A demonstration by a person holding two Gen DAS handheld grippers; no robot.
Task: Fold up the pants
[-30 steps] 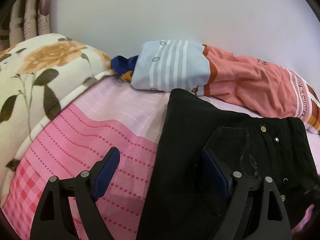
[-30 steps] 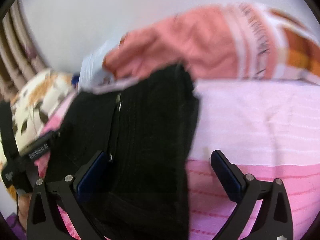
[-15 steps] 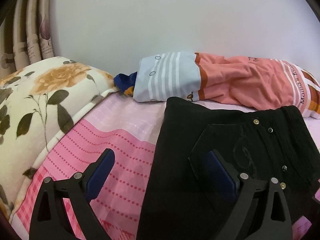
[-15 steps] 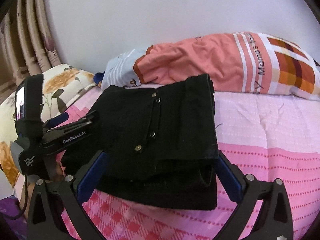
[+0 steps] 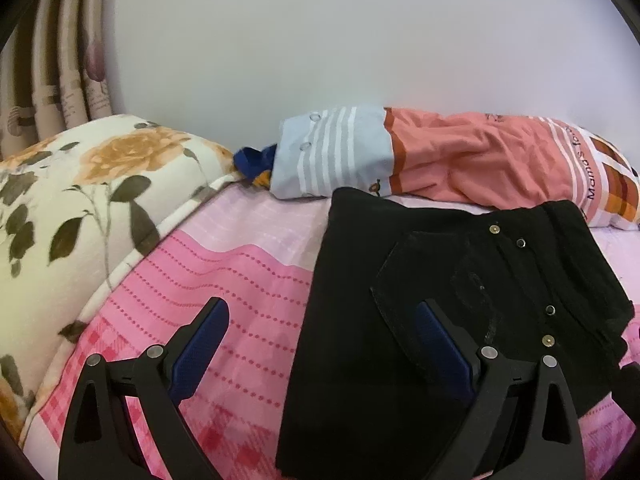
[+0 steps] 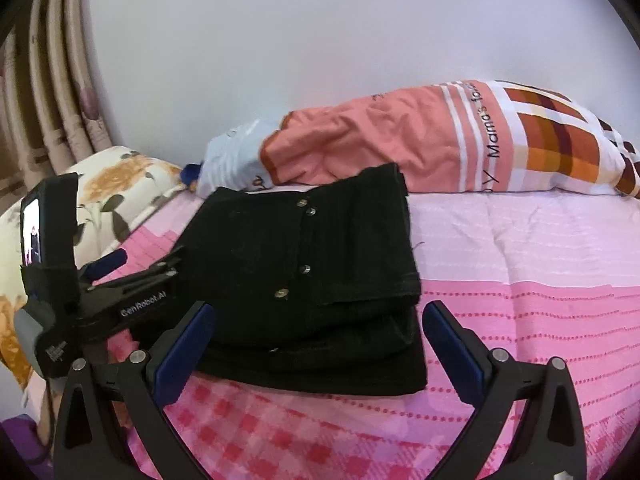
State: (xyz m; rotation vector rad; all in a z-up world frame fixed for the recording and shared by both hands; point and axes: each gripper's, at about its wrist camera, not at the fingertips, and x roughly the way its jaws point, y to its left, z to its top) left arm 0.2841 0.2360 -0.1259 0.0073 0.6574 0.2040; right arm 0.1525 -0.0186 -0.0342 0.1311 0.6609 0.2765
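The black pants [image 6: 304,280] lie folded into a compact stack on the pink bed sheet [image 6: 520,320], metal buttons showing on top. In the left wrist view the pants [image 5: 440,300] fill the right half. My left gripper [image 5: 320,320] is open and empty, just above the pants' left edge; it also shows in the right wrist view [image 6: 120,276] beside the stack. My right gripper [image 6: 316,320] is open and empty, jaws straddling the near edge of the stack without touching it.
A floral pillow [image 5: 80,208] lies at the left. A salmon, blue and plaid pillow [image 6: 440,140] rests against the white wall behind the pants. Curtains [image 5: 48,80] hang at the far left. Pink sheet stretches to the right of the pants.
Both grippers have pulled back and up from the pants. The right view went from close and blurred over the fabric to a clear view of the folded stack. Jaws stayed open.
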